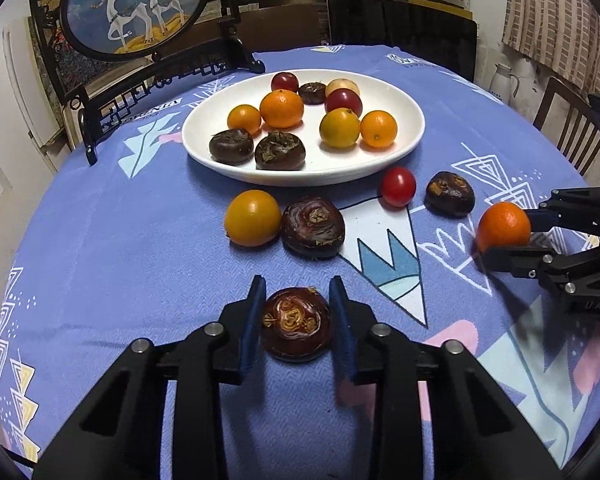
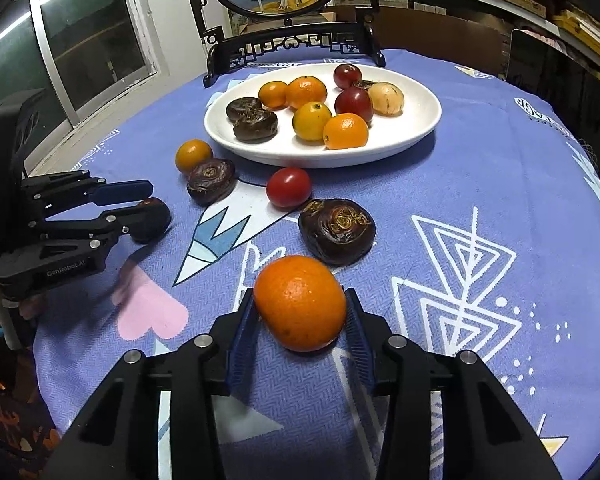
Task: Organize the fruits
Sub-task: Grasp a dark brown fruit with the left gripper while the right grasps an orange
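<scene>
**Item 1: water chestnut** (image 1: 296,326), in L gripper (image 1: 298,284)
- Handling (est.): light, hard-shelled, flattened round. Skin looks glossy, so may slip. Best taken across the widest part w/ pads level; firm squeeze should be OK.
- Look: dark maroon-brown, shiny, pale swirl marks and a dry tuft on top.
- Location: nr the table's near edge, left of centre, seemingly sitting on the tablecloth (image 1: 100,240).
- Tool: jaws closed in on it, one blue pad against each flank.

**Item 2: mandarin** (image 2: 300,304), in R gripper (image 2: 300,292)
- Handling (est.): light-to-medium, soft under a pebbled peel that gives grip. Bruises if overpressed, so moderate squeeze at the equator.
- Look: bright orange, slightly oval, fine dimples.
- Location: nr the near edge, right side, low on the cloth. Whether lifted: can't tell.
- Tool: clamped on it, pads touching both sides.

**Loose stock, mid-table btwn the near edge and the plate**
- Yellow-orange fruit (image 1: 253,218), touching a second chestnut (image 1: 313,226).
- Cherry tomato (image 1: 398,186).
- Third chestnut (image 1: 450,194), just beside the tomato.

**Destination (est.): white plate** (image 1: 204,148)
- Location: toward the far edge, in front of the framed deer screen (image 1: 136,4).
- Already holds citrus, chestnuts, dark red fruits and one pale fruit; bare space remains at its near rim.
</scene>
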Action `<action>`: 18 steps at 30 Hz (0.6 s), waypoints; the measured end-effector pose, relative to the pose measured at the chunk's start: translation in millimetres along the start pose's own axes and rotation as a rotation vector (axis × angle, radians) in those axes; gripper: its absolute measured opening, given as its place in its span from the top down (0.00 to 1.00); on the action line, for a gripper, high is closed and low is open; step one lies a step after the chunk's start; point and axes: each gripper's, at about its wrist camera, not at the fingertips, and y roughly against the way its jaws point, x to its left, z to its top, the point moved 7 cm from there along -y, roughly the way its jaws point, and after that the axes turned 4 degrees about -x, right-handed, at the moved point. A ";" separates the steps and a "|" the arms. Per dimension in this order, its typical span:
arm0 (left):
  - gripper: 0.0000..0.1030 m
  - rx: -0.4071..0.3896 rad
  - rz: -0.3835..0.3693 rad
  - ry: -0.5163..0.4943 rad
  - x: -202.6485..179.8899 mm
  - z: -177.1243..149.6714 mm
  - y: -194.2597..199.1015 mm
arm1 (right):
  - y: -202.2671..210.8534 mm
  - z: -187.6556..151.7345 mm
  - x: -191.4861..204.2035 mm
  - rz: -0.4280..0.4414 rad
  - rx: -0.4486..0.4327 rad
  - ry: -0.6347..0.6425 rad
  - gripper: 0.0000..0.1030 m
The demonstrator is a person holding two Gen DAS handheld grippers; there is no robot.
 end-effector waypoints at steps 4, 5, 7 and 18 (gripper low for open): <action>0.83 -0.017 -0.003 -0.008 -1.0 0.6 5.0 | 1.9 -1.3 -0.5 -0.004 -0.004 -0.004 0.58; 0.85 -0.017 -0.006 -0.006 -0.8 0.9 5.9 | 2.9 -1.8 -0.6 -0.006 -0.006 -0.005 0.58; 0.88 -0.015 -0.013 -0.003 -0.8 1.4 7.2 | 3.5 -2.2 -0.7 -0.007 -0.006 -0.005 0.59; 0.94 -0.066 -0.015 -0.022 4.0 15.9 20.6 | 8.2 2.1 2.1 0.022 -0.024 0.007 0.59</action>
